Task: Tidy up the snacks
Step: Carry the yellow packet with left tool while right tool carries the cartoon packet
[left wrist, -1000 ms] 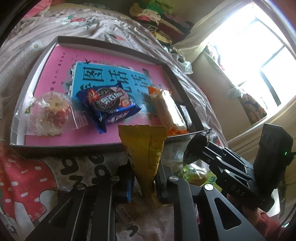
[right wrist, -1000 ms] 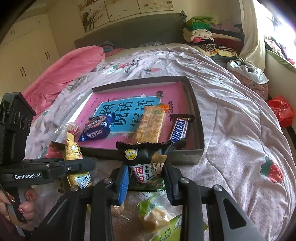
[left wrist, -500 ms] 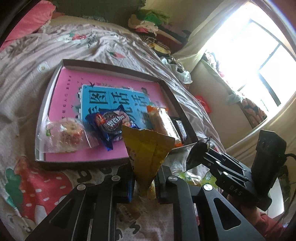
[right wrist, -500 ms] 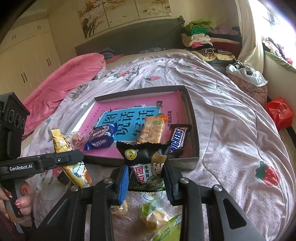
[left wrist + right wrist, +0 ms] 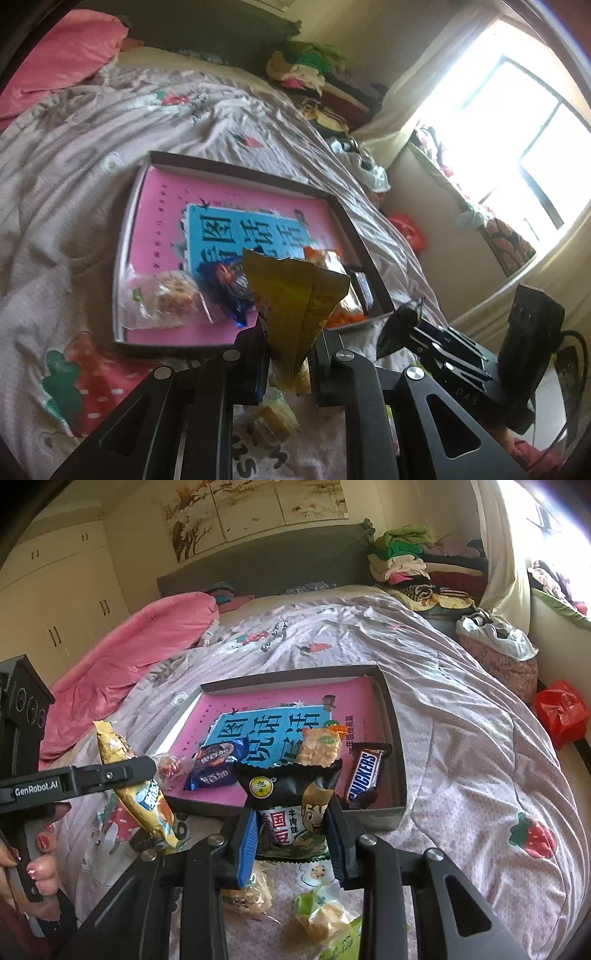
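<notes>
My left gripper (image 5: 288, 354) is shut on a yellow snack packet (image 5: 295, 302), held up over the near edge of the dark-rimmed tray (image 5: 240, 173). In the right wrist view that yellow packet (image 5: 136, 794) hangs from the left gripper (image 5: 125, 775) at the left. My right gripper (image 5: 291, 830) is shut on a black bean snack bag (image 5: 291, 797), just in front of the tray (image 5: 295, 675). Inside the tray lie a clear-wrapped sweet (image 5: 170, 768), a blue cookie pack (image 5: 214, 768), an orange cracker pack (image 5: 319, 746) and a Snickers bar (image 5: 364, 775).
Loose wrapped snacks (image 5: 321, 915) lie on the strawberry-print bedspread (image 5: 480, 775) below the right gripper. A pink duvet (image 5: 122, 664) is bunched at the left. Folded clothes (image 5: 406, 557) pile at the headboard. A red bag (image 5: 561, 712) sits beside the bed.
The left gripper has risen with the yellow packet, so the tray looks smaller and lower in its view. The right gripper has kept its black bag almost still.
</notes>
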`<action>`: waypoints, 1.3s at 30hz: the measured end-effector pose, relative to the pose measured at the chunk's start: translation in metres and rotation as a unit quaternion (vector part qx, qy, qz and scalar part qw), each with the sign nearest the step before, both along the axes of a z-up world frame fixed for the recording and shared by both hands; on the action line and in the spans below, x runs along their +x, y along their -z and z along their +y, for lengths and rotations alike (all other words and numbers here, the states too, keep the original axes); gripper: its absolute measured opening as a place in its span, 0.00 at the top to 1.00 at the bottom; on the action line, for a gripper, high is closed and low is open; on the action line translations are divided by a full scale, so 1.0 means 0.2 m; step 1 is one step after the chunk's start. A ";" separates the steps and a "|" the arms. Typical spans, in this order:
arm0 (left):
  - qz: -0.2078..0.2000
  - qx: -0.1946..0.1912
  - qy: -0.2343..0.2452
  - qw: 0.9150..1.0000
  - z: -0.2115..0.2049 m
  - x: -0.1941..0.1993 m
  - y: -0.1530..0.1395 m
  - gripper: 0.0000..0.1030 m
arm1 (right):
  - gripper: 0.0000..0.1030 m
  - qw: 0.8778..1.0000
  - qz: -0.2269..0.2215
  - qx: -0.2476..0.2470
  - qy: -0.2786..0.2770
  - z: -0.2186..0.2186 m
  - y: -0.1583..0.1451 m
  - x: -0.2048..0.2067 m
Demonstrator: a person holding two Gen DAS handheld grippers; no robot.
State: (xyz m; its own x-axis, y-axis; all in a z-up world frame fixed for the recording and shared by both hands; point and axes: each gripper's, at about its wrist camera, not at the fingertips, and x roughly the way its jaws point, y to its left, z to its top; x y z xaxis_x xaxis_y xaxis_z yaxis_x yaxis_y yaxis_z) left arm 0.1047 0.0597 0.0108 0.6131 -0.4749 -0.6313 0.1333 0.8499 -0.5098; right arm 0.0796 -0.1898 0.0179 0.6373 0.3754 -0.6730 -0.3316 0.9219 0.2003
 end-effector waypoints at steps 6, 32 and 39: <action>-0.004 -0.009 -0.022 1.000 0.06 0.03 -0.02 0.83 | 0.68 1.000 -0.003 0.000 -0.006 0.03 -0.02 0.00; -0.033 -0.005 -0.072 0.997 0.16 0.08 -0.02 0.83 | 0.68 1.000 -0.017 0.007 -0.006 0.08 -0.06 0.05; -0.027 0.008 -0.075 0.997 0.14 0.11 0.03 0.83 | 0.68 1.000 -0.017 0.008 -0.006 0.09 -0.06 0.06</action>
State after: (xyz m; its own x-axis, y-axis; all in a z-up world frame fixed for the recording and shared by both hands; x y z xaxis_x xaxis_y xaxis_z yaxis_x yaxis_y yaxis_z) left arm 0.1260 0.0882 0.0053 0.7100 -0.3653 -0.6021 0.0305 0.8701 -0.4919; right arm 0.0920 -0.1713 0.0300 0.6548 0.3937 -0.6451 -0.3485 0.9147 0.2046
